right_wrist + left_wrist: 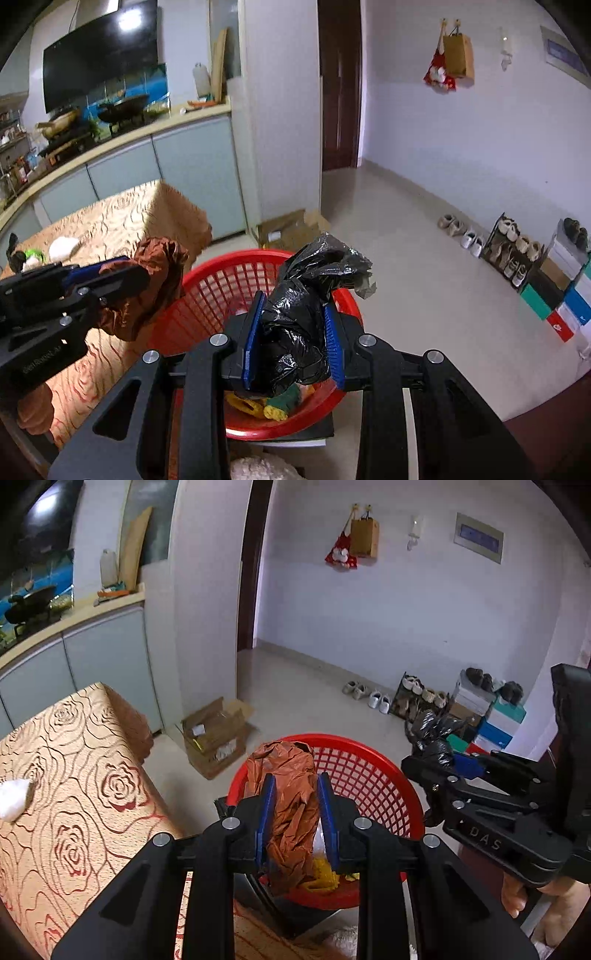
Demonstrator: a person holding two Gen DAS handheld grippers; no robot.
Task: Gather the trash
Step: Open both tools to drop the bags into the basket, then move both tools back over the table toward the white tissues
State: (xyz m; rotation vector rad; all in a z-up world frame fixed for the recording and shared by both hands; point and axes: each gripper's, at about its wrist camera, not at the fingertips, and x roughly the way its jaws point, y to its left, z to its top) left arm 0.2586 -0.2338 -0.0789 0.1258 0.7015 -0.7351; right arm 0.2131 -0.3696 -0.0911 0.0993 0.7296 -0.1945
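Left gripper (297,812) clamps a crumpled brown bag (291,775); right gripper (295,325) clamps a black bag (303,317). Both hang above the red basket (207,291), so the drop-off is in hand; next, the jaws must open.

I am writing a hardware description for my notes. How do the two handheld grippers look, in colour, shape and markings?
Both the left gripper and the right gripper have angular black frames with round silver bolt heads. Their fingers carry flat blue pads. The right gripper's body shows pale letters "DAS" in the left wrist view. No cables or sleeves are visible.
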